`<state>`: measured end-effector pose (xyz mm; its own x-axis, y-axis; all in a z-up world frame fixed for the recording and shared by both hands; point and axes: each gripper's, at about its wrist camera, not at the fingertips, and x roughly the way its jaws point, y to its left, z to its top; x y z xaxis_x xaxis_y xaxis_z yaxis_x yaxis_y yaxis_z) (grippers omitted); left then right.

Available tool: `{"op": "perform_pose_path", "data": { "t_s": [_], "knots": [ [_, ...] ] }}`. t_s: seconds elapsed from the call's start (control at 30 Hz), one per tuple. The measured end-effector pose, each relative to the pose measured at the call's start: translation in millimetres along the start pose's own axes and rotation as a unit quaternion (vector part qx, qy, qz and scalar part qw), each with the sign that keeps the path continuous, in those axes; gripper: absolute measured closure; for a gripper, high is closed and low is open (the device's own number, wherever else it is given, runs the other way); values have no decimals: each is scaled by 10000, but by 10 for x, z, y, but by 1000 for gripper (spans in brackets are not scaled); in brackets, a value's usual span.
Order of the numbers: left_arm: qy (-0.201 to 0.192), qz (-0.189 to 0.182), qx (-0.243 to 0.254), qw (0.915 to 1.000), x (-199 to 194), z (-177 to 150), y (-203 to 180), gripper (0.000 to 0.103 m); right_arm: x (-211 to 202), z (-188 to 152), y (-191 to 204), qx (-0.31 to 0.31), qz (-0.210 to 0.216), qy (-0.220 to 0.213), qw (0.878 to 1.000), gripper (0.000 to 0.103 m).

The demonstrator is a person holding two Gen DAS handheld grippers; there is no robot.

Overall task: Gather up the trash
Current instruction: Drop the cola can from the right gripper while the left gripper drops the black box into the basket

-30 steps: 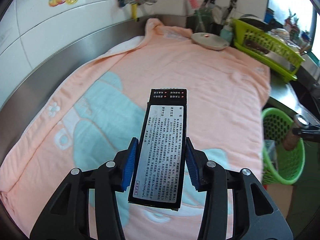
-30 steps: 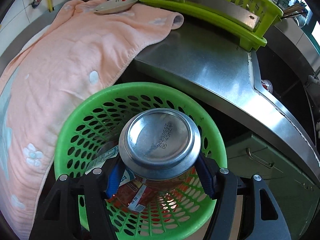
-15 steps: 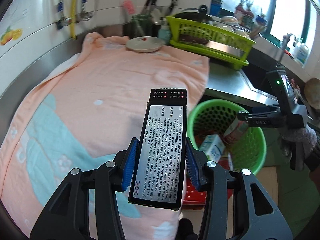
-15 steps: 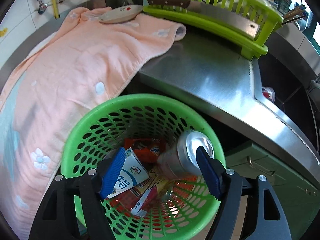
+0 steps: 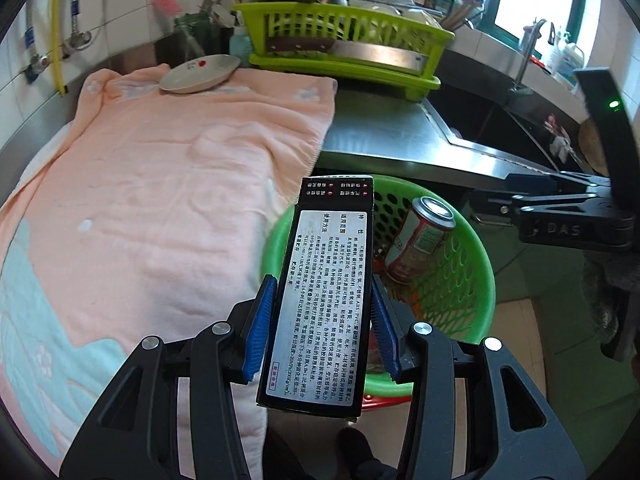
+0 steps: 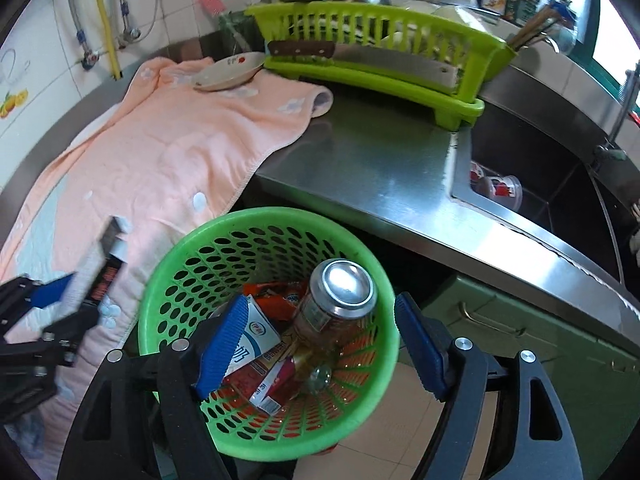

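My left gripper (image 5: 322, 284) is shut on a long black box (image 5: 328, 240) with a white printed label, held above the near rim of the green perforated basket (image 5: 476, 248). In the right wrist view that box (image 6: 106, 272) comes in from the left. My right gripper (image 6: 320, 308) hangs over the basket (image 6: 168, 264); its jaws are opening and nothing is between them. Below it a red drink can (image 6: 340, 300) leans inside the basket on a milk carton (image 6: 256, 336) and red wrappers. The can (image 5: 420, 240) also shows in the left wrist view.
A pink towel (image 5: 160, 184) covers the counter on the left, with a plate (image 5: 200, 74) at its far end. A lime dish rack (image 6: 380, 52) with a cleaver stands behind on the steel counter (image 6: 360, 168). A sink (image 6: 540, 184) lies right; a green cabinet (image 6: 520, 340) is below.
The left gripper swung with the box from over the towel to over the basket. The right gripper let the can drop into the basket, widened its jaws and rose.
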<state>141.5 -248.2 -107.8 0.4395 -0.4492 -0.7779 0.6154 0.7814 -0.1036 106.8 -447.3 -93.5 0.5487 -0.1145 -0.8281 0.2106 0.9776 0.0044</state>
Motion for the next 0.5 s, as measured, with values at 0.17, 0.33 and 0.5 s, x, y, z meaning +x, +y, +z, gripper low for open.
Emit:
{"op": "perform_pose_path", "data": {
  "t_s": [0.17,0.33,0.5],
  "knots": [
    [166,-160,16,9997,195,30,-103,56,-146,-87,-109,233,26,-131,9996,30],
    [237,-249,-10,9994,316,50,-173,54,-233,-181,-163,416,47,-191,9989,30],
    [145,-284,-107,9994,322,77,-191,36,-282,-250,-183,525,84,-218,9983,30]
  ]
}}
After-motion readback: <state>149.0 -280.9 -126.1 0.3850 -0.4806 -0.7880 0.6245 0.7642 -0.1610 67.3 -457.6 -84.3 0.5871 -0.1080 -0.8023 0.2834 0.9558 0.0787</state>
